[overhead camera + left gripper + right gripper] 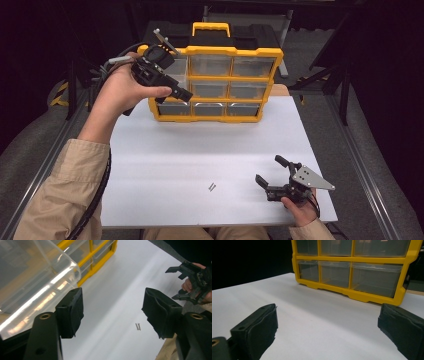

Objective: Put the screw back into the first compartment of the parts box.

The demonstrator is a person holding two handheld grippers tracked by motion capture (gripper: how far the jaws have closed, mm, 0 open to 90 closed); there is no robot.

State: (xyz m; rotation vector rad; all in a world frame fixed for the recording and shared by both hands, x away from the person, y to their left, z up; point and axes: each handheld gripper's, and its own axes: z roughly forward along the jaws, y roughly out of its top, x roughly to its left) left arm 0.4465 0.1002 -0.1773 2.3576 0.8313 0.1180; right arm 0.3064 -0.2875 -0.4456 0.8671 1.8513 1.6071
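Open-jawed and empty, the left gripper (pixel 181 93) hangs beside a clear drawer (pixel 37 277) of the organizer (pixel 215 82); right gripper (pixel 274 176) idles open. Next probably: fetching the screws (pixel 212 187) below it.

The organizer (pixel 220 82) blocks the far edge of the surface (pixel 165 160), with a clear drawer (pixel 37 277) jutting out at its left. In front of it the surface lies open, apart from small screws (pixel 212 187) well in front.
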